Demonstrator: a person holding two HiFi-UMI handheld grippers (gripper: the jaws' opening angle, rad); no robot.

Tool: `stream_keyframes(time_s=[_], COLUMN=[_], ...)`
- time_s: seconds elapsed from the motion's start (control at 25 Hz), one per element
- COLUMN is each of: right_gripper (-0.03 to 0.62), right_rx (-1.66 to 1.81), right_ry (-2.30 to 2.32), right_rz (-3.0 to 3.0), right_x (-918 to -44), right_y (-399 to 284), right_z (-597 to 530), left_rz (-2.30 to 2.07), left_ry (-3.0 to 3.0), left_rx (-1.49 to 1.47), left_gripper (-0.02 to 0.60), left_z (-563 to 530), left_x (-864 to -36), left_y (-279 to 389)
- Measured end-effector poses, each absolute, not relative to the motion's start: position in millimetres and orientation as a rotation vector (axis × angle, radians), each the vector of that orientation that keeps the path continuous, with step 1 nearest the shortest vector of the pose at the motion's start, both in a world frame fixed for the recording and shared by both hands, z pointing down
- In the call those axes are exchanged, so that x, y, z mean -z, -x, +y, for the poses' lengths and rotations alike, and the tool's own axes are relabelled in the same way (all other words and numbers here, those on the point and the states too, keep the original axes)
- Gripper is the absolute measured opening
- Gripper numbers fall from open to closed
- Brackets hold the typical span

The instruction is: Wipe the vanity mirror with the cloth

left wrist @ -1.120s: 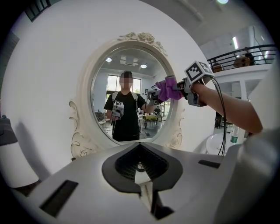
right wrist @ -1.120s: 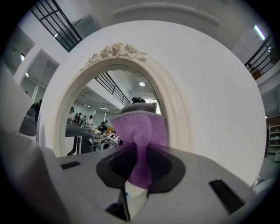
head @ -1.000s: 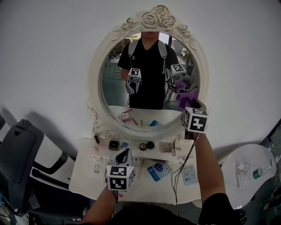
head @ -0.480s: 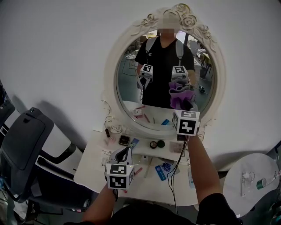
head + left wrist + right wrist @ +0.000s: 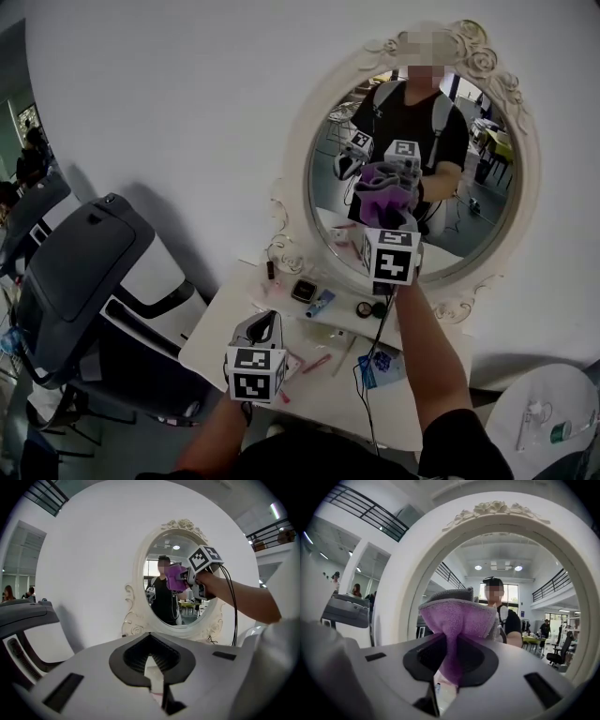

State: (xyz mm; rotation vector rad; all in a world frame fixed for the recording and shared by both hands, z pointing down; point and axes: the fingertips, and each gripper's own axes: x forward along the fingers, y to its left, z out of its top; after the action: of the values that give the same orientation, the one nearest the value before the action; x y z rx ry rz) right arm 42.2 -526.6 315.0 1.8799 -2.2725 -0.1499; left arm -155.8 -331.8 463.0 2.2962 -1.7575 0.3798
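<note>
The oval vanity mirror (image 5: pixel 469 178) in its white carved frame (image 5: pixel 292 192) hangs above the vanity table. My right gripper (image 5: pixel 386 223) is raised to the left half of the glass, shut on a purple cloth (image 5: pixel 382 199) that rests against the mirror. From the right gripper view the cloth (image 5: pixel 459 616) bunches out of the shut jaws of the right gripper (image 5: pixel 449 670), with the mirror (image 5: pixel 529 564) filling the background. My left gripper (image 5: pixel 266 321) hovers low over the table, shut and holding nothing. The left gripper view has the left gripper (image 5: pixel 153 667) in front and the cloth (image 5: pixel 174 577) on the glass.
The white vanity table (image 5: pixel 225 328) carries several small cosmetics and a blue packet (image 5: pixel 377 367). A dark grey chair (image 5: pixel 84 272) stands to the left. A round white side table (image 5: pixel 548 403) is at the lower right. A black cable (image 5: pixel 367 380) trails from the right gripper.
The right gripper has carried the cloth leftward across the glass, from the right edge to left of centre. The head view swung left. The left gripper stayed low.
</note>
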Motion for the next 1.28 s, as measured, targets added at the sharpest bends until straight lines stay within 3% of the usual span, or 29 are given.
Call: stream_keyframes(time_s=[0.6,0.96,1.28], right_gripper=[0.069,0.069,0.069], right_rx=[0.132,0.105,0.124], right_ry=[-1.605,-1.535,-1.721], right_rz=[-2.408,-2.505,-2.448], right_x=[-332,-332,-333], right_y=[92,81,-15], right_z=[-560,-546,-493], left_rz=[-1.955,-1.944,-1.766], left_ry=[-2.142,-2.153,-2.319], left_rx=[-0.365,-0.375,-0.367], left_gripper=[-0.003,-0.003,-0.003], left_z=[-310,-308,-333], left_x=[-456,-455,-453], left_y=[225,219,154])
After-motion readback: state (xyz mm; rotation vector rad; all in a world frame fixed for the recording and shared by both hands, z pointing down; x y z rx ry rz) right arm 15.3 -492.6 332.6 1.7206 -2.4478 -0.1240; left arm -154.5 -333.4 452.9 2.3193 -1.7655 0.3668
